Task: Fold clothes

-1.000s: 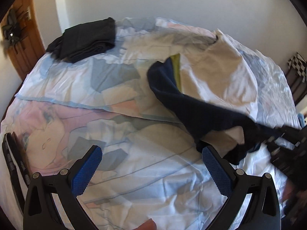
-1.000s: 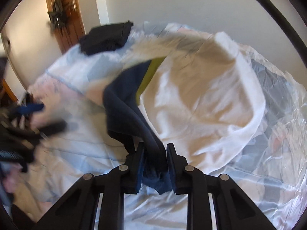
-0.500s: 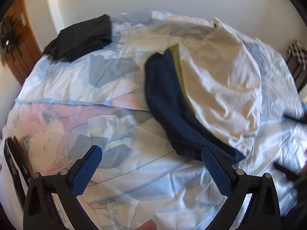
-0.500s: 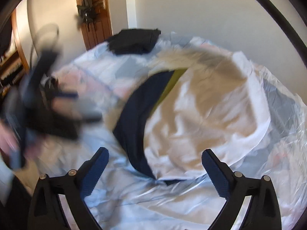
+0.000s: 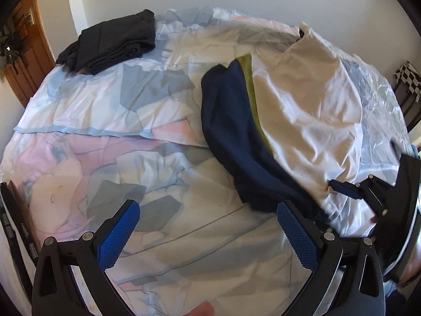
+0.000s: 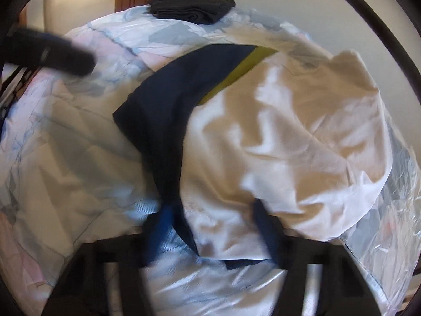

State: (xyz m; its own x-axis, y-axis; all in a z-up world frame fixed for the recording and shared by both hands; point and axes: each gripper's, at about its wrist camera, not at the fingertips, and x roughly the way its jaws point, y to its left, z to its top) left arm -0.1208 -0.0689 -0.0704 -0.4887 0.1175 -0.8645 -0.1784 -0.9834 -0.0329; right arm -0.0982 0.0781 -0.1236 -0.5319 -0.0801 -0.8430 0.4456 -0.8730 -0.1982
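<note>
A white shirt (image 5: 310,110) with a navy sleeve (image 5: 231,131) and a yellow-green stripe (image 5: 250,79) lies on the bed (image 5: 105,105). It also shows in the right wrist view (image 6: 289,137), the navy sleeve (image 6: 168,110) folded along its left side. My left gripper (image 5: 208,234) is open and empty over the bedsheet, just left of the sleeve's near end. My right gripper (image 6: 210,223) is open, blurred, its fingers at the shirt's near hem; it also shows in the left wrist view (image 5: 350,189).
A folded dark garment (image 5: 110,42) lies at the bed's far left corner, also in the right wrist view (image 6: 192,8). A wooden door (image 5: 23,60) stands at left. A checkered item (image 5: 407,76) is at far right. A white wall is behind the bed.
My right gripper let go of the navy sleeve, opened, and moved down to the shirt's near hem. The sleeve now lies flat along the shirt's side. My left gripper stayed open.
</note>
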